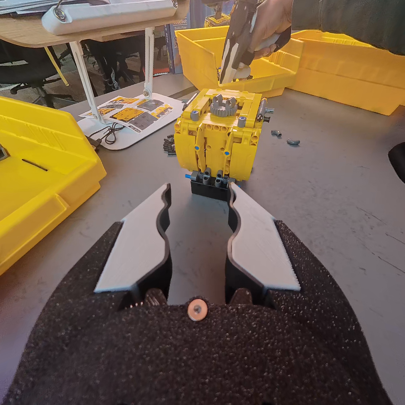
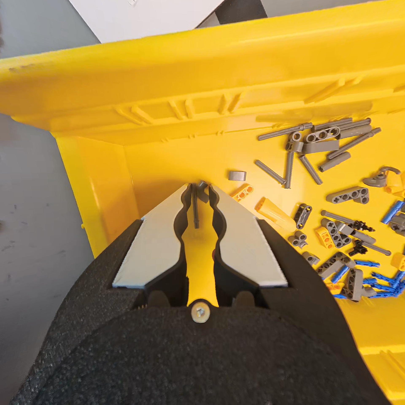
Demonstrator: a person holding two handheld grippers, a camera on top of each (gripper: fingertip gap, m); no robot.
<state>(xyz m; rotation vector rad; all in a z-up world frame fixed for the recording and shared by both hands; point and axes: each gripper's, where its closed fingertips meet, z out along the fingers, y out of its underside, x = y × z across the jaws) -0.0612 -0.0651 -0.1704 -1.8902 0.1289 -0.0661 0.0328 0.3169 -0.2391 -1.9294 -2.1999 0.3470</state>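
Reaching into a yellow bin (image 2: 197, 72), the right gripper (image 2: 198, 186) has its jaws nearly together near the bin's corner, with a small dark grey piece (image 2: 202, 192) and a thin dark pin (image 2: 195, 208) between its tips; whether they are firmly pinched cannot be told. A sound grip here calls for the tips to close squarely on one piece, clear of the bin wall just ahead. Loose grey, yellow and blue building parts (image 2: 337, 230) lie scattered to its right on the bin floor.

On the grey desk (image 1: 306, 219), the left gripper (image 1: 199, 188) stands wide open and empty, its right tip just beside the black base (image 1: 208, 190) of a yellow block model (image 1: 215, 140) topped by a grey gear (image 1: 223, 105). Another yellow bin (image 1: 43, 164) sits to its left, with sticker sheets (image 1: 131, 111) beyond it. Two small grey elbow pieces (image 1: 285, 138) lie to the right of the model.
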